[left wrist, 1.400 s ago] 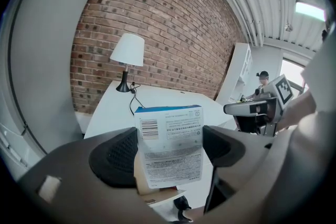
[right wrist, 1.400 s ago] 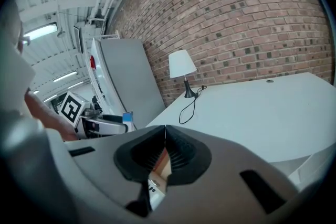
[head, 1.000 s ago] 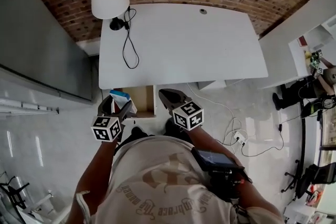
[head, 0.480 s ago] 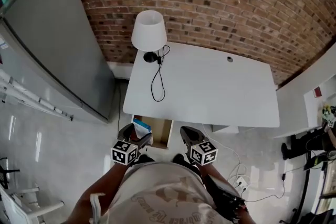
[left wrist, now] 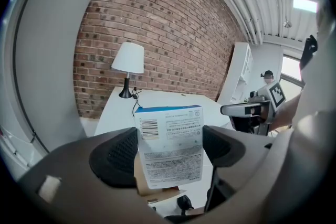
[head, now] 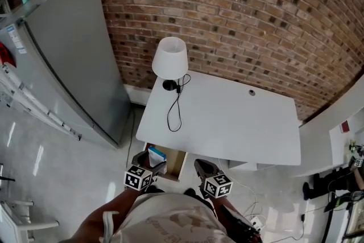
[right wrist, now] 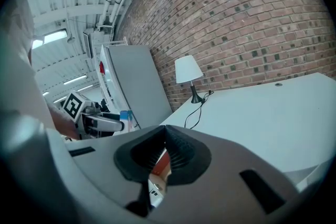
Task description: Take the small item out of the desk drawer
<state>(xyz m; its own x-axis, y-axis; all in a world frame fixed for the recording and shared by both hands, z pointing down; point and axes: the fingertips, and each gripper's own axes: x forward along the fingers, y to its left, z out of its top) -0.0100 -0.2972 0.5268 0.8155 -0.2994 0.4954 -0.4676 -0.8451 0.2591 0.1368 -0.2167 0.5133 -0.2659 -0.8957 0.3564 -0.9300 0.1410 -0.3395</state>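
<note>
A small white and blue box (left wrist: pixel 170 144) is gripped upright between the jaws of the left gripper (head: pixel 151 161), over the open drawer (head: pixel 172 162) under the front left corner of the desk (head: pixel 227 122). The right gripper (head: pixel 202 168) is seen alongside, jaws pressed together on nothing. A lamp (head: pixel 169 58) is set at the desk's back left corner.

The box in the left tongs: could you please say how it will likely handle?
The box looks like thin printed card, so probably light and easily dented by a hard squeeze. Its flat sides sit against the pads, so slipping seems unlikely.
</note>
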